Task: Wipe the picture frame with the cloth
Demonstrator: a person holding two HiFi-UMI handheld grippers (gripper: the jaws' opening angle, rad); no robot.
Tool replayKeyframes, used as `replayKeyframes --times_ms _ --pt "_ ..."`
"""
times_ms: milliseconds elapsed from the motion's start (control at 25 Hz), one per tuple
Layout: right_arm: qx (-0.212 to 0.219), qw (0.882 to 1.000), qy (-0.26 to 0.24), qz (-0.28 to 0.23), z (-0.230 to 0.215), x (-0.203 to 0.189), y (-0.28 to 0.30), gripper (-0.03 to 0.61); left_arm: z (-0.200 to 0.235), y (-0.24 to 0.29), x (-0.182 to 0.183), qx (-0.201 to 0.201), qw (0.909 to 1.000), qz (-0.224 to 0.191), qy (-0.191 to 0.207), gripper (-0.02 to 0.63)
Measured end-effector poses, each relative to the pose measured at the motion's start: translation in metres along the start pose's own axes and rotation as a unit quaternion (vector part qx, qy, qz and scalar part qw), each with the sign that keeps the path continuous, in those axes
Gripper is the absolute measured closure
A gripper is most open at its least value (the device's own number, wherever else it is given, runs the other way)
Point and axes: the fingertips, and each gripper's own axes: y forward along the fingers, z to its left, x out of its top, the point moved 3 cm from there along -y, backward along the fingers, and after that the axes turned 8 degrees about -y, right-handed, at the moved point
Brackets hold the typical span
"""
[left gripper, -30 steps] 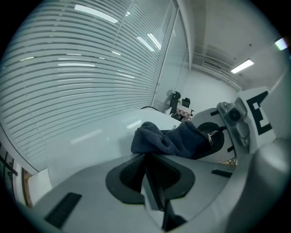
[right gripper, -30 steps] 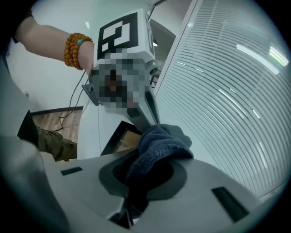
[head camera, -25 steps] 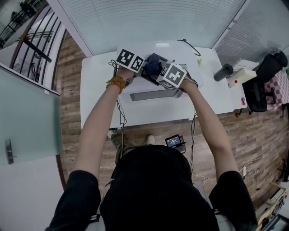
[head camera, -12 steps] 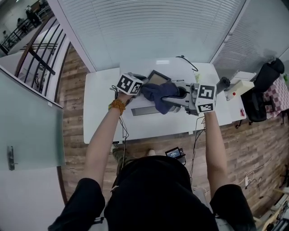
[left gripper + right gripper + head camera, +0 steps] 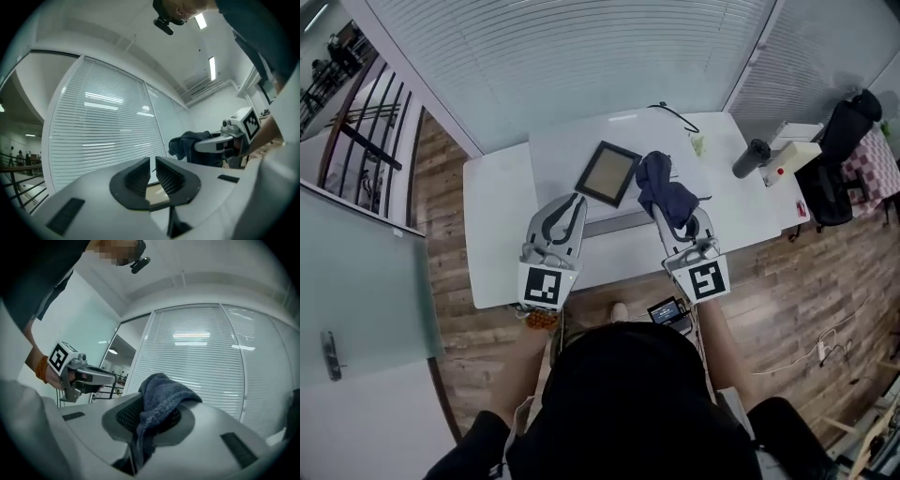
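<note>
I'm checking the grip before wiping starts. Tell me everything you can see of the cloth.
The cloth is dark blue and soft, with a nubby pile like terry or microfibre, and is crumpled into loose folds. The right gripper is shut on it: one bunch rises above the jaws and the rest trails down between them. In the head view it sits just right of the picture frame, apparently not touching it.

Both tools point away from the body, side by side and apart. The left tool (image 5: 574, 201) has its jaws nearly together, with nothing in the thin slit. The right tool (image 5: 667, 214), to its right, is clamped on the cloth (image 5: 661, 186).
</note>
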Motion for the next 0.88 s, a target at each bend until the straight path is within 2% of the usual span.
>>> replayKeyframes --times_ms 120,200,240,400,520,880 --pt "-0.002 1.0 -0.003 0.025 0.021 -0.011 -0.009 0.549 -0.019 -0.016 -0.009 0.016 0.9998 0.003 0.008 0.574" --pt "0.011 0.998 -0.031 0.048 0.037 -0.018 -0.011 0.549 -0.029 -0.024 -0.019 0.019 0.9993 0.017 0.028 0.574" --pt "0.02 0.997 -0.041 0.059 0.044 -0.022 -0.011 0.549 -0.033 -0.029 -0.025 0.022 0.9992 0.024 0.025 0.574" --pt "0.031 0.997 -0.01 0.066 0.057 -0.033 -0.016 0.549 -0.04 -0.038 -0.047 0.035 0.9979 0.051 -0.019 0.575" --pt "0.047 0.995 -0.01 0.085 0.064 -0.04 -0.02 0.549 -0.042 -0.04 -0.055 0.037 0.9968 0.057 -0.041 0.579" --pt "0.054 0.995 0.014 0.089 0.073 -0.048 -0.021 0.549 -0.049 -0.041 -0.067 0.024 0.996 0.079 -0.032 0.58"
